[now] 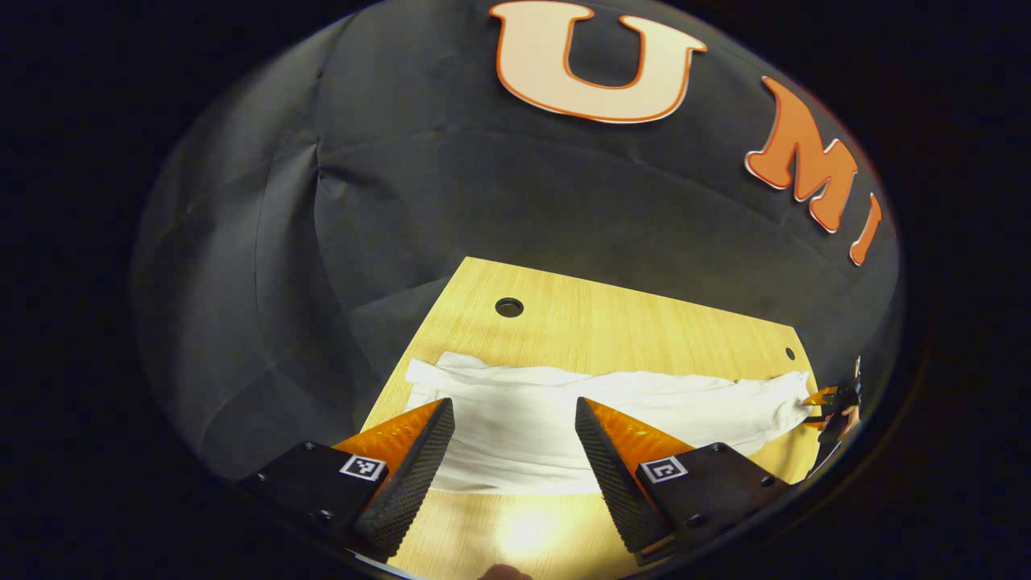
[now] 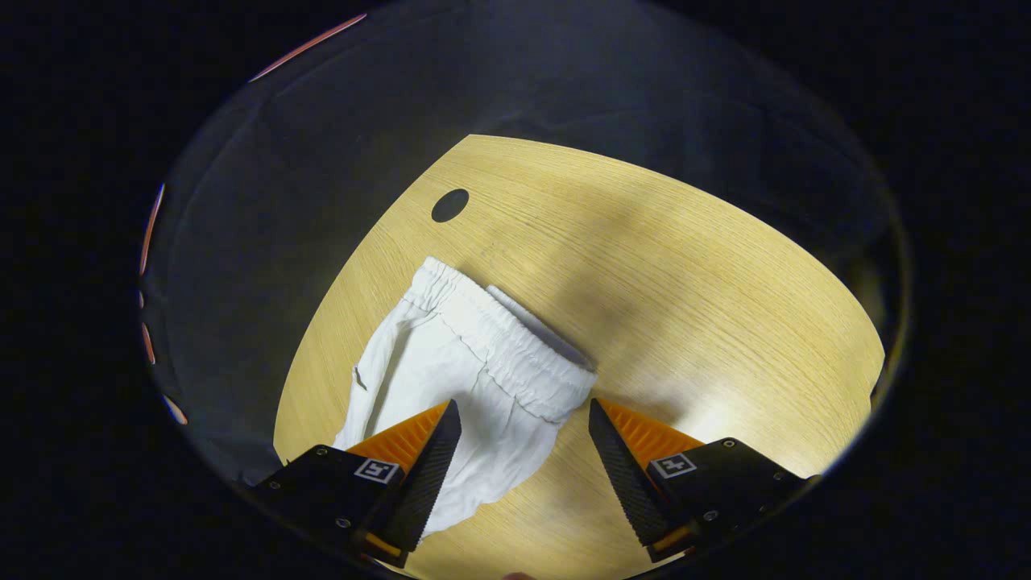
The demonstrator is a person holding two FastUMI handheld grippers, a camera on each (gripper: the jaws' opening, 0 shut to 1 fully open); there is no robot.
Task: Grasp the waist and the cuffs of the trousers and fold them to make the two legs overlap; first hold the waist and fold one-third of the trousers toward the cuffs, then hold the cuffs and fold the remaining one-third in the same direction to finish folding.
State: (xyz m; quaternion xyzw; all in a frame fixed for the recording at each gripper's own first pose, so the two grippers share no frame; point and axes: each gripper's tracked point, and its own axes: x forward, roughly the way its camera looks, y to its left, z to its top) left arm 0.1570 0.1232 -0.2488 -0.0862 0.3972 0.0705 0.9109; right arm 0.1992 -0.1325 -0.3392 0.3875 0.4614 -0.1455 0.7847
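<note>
White cotton trousers [image 1: 612, 411] with a gathered elastic waistband — spread lengthwise across the pale wooden tabletop [image 1: 612, 322], well inside its edges. Seen in the left gripper view as a long band running from the near left corner toward the far right, creased along the length. Seen in the right gripper view [image 2: 459, 379] from the waist end: elastic waist [image 2: 515, 354] lying flat, slightly open at its far edge, fabric falling away toward the lower left.

Left gripper [image 1: 515, 451] — spread wide, nothing between the fingers, poised over the near edge of the cloth; contact with the fabric cannot be told. Right gripper [image 2: 523, 451] — likewise wide apart, gripping nothing, one finger [image 2: 427, 467] in front of the cloth just below the waistband, the other over bare wood beside the waist corner.

Far off at the right end of the trousers in the left gripper view, the other gripper [image 1: 834, 400] small at the rim, close by the cloth's end; too small to judge its opening there.

Round dark hole [image 1: 509, 307] in the tabletop beyond the trousers, a smaller one [image 1: 789, 353] near the far right corner. Black cloth wall [image 1: 451, 201] behind the table.
</note>
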